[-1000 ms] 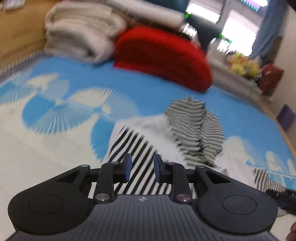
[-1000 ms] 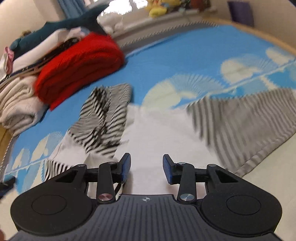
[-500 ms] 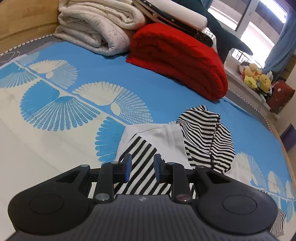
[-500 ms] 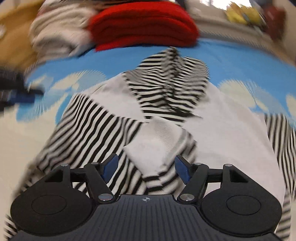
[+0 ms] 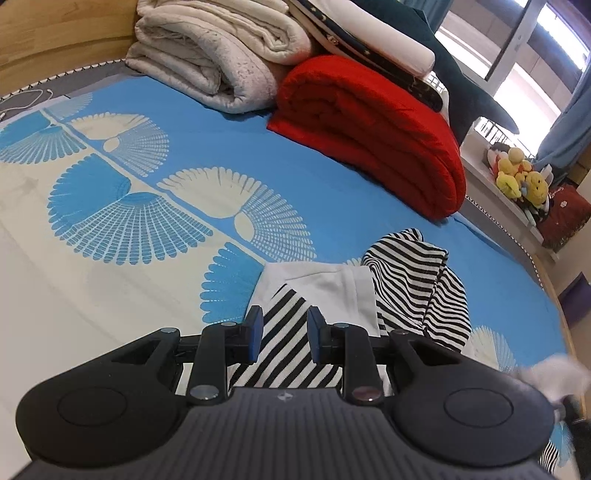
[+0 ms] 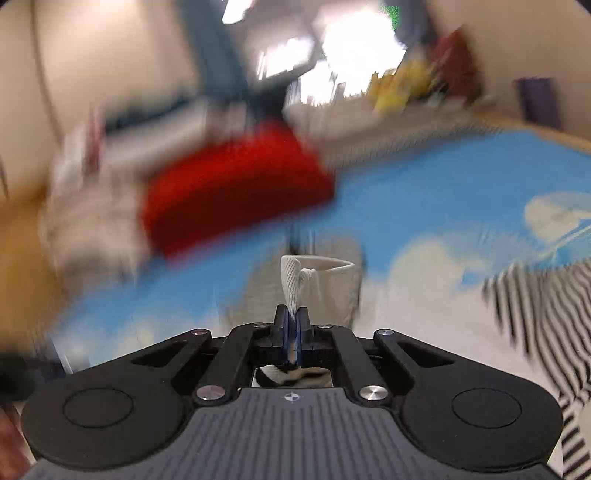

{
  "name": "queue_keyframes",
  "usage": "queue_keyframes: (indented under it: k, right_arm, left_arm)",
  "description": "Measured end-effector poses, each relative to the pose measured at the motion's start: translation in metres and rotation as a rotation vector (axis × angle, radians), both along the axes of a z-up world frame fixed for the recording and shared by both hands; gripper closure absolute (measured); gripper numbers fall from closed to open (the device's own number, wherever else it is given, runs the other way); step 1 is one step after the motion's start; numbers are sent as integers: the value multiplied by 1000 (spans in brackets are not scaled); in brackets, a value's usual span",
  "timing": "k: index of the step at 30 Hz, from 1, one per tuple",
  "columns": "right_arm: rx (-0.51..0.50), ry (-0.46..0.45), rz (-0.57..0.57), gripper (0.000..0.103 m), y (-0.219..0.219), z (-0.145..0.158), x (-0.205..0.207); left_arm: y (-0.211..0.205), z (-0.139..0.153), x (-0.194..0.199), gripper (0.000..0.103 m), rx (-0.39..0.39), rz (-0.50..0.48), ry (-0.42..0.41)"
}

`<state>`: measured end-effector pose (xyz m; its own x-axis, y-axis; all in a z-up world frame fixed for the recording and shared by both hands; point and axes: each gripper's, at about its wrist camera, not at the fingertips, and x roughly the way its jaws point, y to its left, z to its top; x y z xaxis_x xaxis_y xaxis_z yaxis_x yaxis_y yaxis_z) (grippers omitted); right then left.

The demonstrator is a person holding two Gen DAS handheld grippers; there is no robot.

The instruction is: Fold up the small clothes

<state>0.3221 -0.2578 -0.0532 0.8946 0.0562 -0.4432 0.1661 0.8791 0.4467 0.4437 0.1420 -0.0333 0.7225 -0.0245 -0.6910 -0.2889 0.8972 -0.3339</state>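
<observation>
A small white top with black-and-white striped sleeves and hood (image 5: 354, 291) lies on the blue patterned bed. My left gripper (image 5: 284, 332) is open and empty, hovering just above its left striped sleeve (image 5: 284, 354). My right gripper (image 6: 291, 325) is shut on a white ribbed cuff (image 6: 295, 284) of the top and holds it lifted. Another striped sleeve (image 6: 546, 306) lies at the right in the blurred right wrist view.
A folded red blanket (image 5: 373, 125) and rolled cream blankets (image 5: 218, 55) are stacked at the head of the bed (image 5: 110, 206). Plush toys (image 5: 517, 177) sit on a ledge at the right. The wooden headboard (image 5: 55, 33) is at the far left.
My right gripper closed on the white cuff and lifted it, swinging fast. My left gripper stayed open over the striped sleeve, tilting slightly upward.
</observation>
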Motion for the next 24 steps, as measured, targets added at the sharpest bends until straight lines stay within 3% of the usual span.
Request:
queue_keyframes:
  k: [2,3,5,6,8,9,11,14,17,18,20,22,24]
  right_arm:
    - [39,56,-115,100,-24,-10,-8]
    - [36,132,-169,100,-33,-20,-8]
    - [39,373,-224,94,-50,-52,0]
    - [118,477,-238,94,-63,-72,2]
    - [251,583,-257,92,-80,-97,-1]
    - [271,593,-273,89,-84,-101,-2]
    - [289,580,-287,71,-89,-101,-2]
    - [306,564,-279,64,-96,-101,5]
    - [354,606,-318,64,-108,-117,6]
    - [361,626,-325,68,-109,-122,8]
    - [372,624,-327,103,-112,-124,10]
    - [351,561,-331,103,-113,-114,10]
    - [270,434,-311,103,-110,-88,12]
  left_arm:
    - [-4,-1,0,76,9,-15,7]
    - [-6,-2,1,76,15,-20,12]
    - [-10,-5,2,76,21,-29,28]
    - [-12,-8,2,76,19,-30,38]
    - [-16,-13,5,76,5,-39,63]
    - [-18,-16,5,76,-4,-45,75]
    - [-24,-22,8,76,-19,-62,102]
    - [-35,-31,11,76,-48,-108,139]
    - [-42,-46,13,76,-80,-137,194]
    - [-44,-52,13,76,-78,-147,222]
    - [-50,-65,15,76,-58,-165,282]
    - [-53,-78,14,76,-50,-177,337]
    - [-56,-86,13,76,-57,-183,363]
